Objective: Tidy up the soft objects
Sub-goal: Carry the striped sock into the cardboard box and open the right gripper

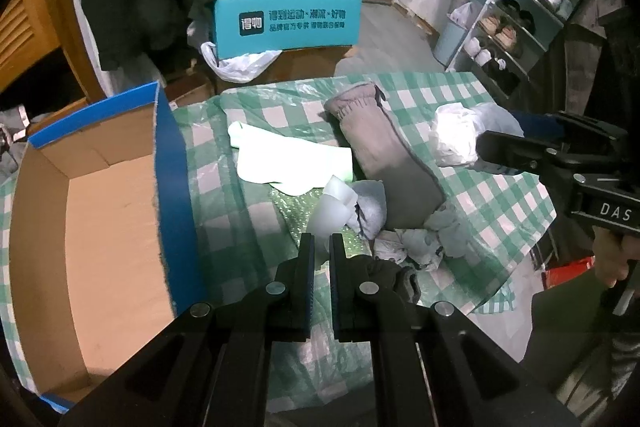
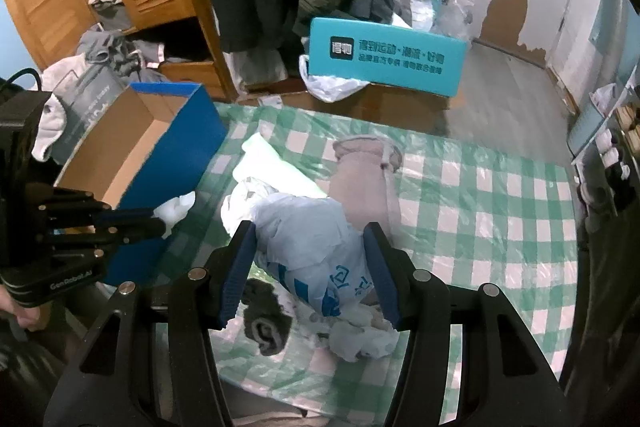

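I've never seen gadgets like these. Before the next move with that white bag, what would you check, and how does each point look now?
1. Right gripper clamps the plastic bag: ok, pads press on both sides.
2. Left gripper holds the white foam piece: ok, pinched at its tips.
3. Cardboard box is open with room inside: ok, it looks empty.
4. Bag hangs free of the clothes pile below: cannot tell.
5. Way from the bag to the box is clear: not ok, the left gripper sits between them.
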The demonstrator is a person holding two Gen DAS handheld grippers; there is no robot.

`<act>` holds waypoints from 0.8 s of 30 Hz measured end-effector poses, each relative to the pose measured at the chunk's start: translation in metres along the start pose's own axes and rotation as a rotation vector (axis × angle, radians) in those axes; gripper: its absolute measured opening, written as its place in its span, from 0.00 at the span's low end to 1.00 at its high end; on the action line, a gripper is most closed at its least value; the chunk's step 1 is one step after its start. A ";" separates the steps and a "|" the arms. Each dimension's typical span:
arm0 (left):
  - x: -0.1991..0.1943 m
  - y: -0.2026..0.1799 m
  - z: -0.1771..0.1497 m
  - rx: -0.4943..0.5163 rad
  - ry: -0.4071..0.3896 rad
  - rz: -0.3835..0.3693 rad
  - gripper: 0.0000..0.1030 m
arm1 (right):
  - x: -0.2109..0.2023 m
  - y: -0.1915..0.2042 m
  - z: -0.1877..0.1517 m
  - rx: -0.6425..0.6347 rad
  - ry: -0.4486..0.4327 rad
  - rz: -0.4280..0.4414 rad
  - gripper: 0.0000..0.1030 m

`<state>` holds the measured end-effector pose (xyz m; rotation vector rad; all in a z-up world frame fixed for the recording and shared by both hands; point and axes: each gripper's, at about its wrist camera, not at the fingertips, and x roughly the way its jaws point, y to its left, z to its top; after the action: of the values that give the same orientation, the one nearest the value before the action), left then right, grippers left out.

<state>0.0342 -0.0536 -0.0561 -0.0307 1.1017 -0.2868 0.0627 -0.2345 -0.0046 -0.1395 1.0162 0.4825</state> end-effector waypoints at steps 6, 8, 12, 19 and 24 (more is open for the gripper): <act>-0.011 0.011 -0.002 -0.020 -0.011 0.001 0.07 | -0.001 0.016 0.009 -0.021 -0.009 0.017 0.53; -0.015 0.017 -0.003 -0.029 -0.018 0.004 0.07 | -0.001 0.022 0.012 -0.029 -0.010 0.021 0.53; -0.024 0.027 -0.005 -0.047 -0.031 0.006 0.07 | 0.002 0.035 0.021 -0.048 -0.012 0.032 0.53; -0.040 0.047 -0.012 -0.077 -0.058 0.034 0.07 | 0.007 0.061 0.034 -0.087 -0.014 0.056 0.53; -0.048 0.063 -0.016 -0.109 -0.068 0.039 0.07 | 0.014 0.082 0.041 -0.112 -0.008 0.076 0.53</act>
<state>0.0131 0.0210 -0.0316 -0.1152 1.0485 -0.1886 0.0646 -0.1438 0.0141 -0.1997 0.9894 0.6092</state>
